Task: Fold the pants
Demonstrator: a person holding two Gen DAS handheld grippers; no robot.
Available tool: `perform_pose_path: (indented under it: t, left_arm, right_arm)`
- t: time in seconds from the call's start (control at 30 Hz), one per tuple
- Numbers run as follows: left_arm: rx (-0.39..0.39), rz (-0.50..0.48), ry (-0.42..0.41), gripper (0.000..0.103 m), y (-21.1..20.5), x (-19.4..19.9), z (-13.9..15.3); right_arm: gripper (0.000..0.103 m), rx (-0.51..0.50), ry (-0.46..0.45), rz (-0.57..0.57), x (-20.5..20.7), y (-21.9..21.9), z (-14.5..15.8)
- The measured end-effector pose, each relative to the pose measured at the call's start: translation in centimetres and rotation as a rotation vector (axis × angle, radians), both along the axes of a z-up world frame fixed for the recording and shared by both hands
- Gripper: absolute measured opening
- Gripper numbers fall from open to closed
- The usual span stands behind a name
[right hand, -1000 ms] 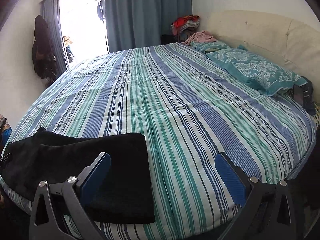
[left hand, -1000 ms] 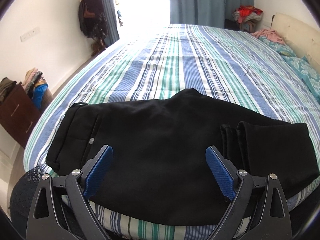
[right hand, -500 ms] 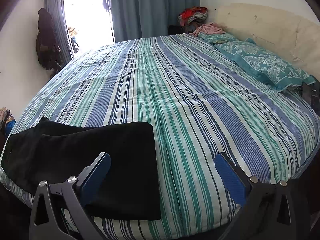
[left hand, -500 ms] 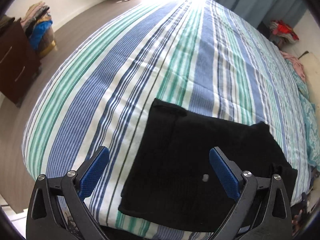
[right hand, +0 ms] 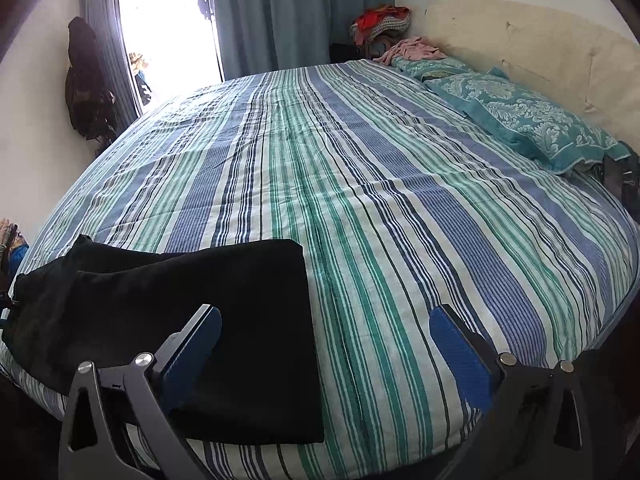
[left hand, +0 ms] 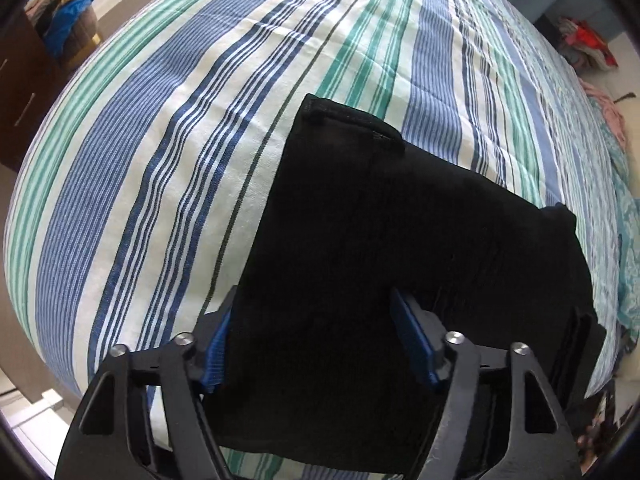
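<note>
In the left wrist view, the left gripper (left hand: 316, 344) points steeply down at the black pants (left hand: 408, 260), which lie folded near the edge of the bed (left hand: 168, 152) with its striped cover. A second ago this view looked level across the bed toward the window; now it looks down, and the pants fill much more of the picture. The jaws stood wide then, with the pants lying flat beyond them. Now the jaws are closing, and a raised fold of the black cloth is between them. The left blue pad (left hand: 218, 352) touches the edge of the fold; whether the other pad presses on the cloth I cannot tell. A dark cabinet (left hand: 20, 92) stands on the floor at the far left.

In the right wrist view, the right gripper (right hand: 324, 344) has hardly changed from a second ago. Its jaws are wide open and hold nothing. The pants (right hand: 224, 320) lie under its left finger, near the front edge of the bed (right hand: 400, 200). A teal pillow (right hand: 532, 120) lies by the headboard (right hand: 540, 44), well apart from the pants.
</note>
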State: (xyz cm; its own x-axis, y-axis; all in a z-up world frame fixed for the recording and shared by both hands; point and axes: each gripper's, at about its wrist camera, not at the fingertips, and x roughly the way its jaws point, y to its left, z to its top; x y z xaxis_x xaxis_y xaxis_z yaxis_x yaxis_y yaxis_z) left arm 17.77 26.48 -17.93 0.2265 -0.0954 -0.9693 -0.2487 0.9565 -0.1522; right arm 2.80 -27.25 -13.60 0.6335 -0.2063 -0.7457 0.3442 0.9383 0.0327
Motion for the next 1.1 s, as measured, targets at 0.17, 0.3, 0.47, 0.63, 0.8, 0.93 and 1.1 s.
perform_pose_path:
  t: [0.17, 0.3, 0.47, 0.63, 0.8, 0.93, 1.1]
  left_arm:
    - [0.066, 0.046, -0.017, 0.015, -2.0, -1.3, 4.9]
    - [-0.152, 0.052, -0.144, 0.014, -3.5, -3.1, 11.2]
    - [-0.361, -0.075, -0.243, 0.013, -12.6, -2.9, 16.7]
    - [-0.346, -0.290, -0.228, 0.013, -26.1, -1.8, 15.2]
    - [-0.339, -0.431, -0.031, 0.014, -37.5, -2.1, 7.4]
    - [-0.294, -0.525, -0.066, 0.034, -40.4, -4.5, 8.3]
    - [-0.128, -0.519, -0.312, 0.070, -34.4, -5.3, 13.9]
  right_arm:
    - [0.103, 0.064, -0.008, -0.056, -0.4, -1.7, 0.0]
    - [0.103, 0.144, -0.026, -0.130, -1.2, -3.6, -0.1]
    - [0.103, 0.209, -0.055, -0.174, -1.7, -4.9, 0.2]
    - [0.103, 0.238, -0.068, -0.171, -1.8, -5.3, 0.3]
    - [0.103, 0.298, -0.107, -0.186, -2.7, -6.4, 0.3]
    - [0.103, 0.478, -0.190, -0.183, -4.2, -8.1, -0.1]
    - [0.103, 0.684, -0.324, -0.107, -5.3, -9.0, -0.1]
